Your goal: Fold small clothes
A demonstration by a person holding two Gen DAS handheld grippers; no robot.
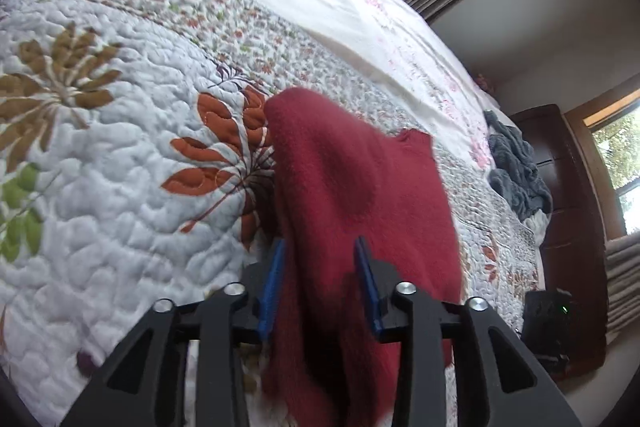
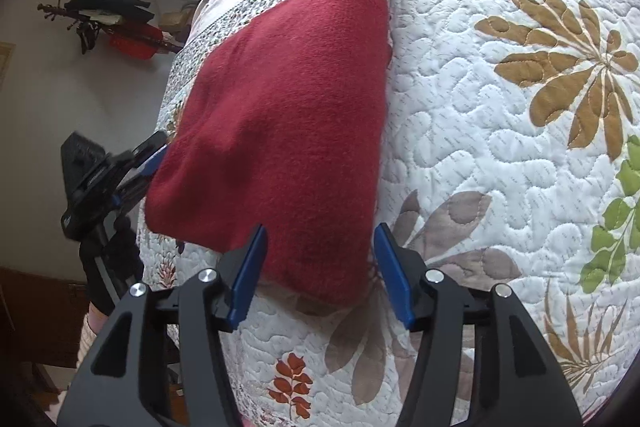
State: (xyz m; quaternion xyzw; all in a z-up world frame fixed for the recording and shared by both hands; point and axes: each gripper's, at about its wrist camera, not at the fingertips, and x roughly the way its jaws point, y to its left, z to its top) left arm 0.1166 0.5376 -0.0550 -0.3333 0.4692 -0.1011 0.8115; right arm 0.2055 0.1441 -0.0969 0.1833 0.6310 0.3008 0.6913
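Knitwear is what I'm handling — a red sweater (image 2: 288, 99) lying on the quilted bed (image 2: 480, 147), soft, light, floppy, likely to sag. My left gripper (image 1: 320, 275) and right gripper (image 2: 320, 259) both straddle its near edge with jaws spread, nothing pinched. I'd grip the ribbed hem corners. No readable labels or writing.

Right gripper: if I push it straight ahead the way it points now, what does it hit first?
The red sweater. Its near edge already lies between the open fingers of the right gripper, resting on the quilt. How high the fingertips sit above the fabric is unclear.
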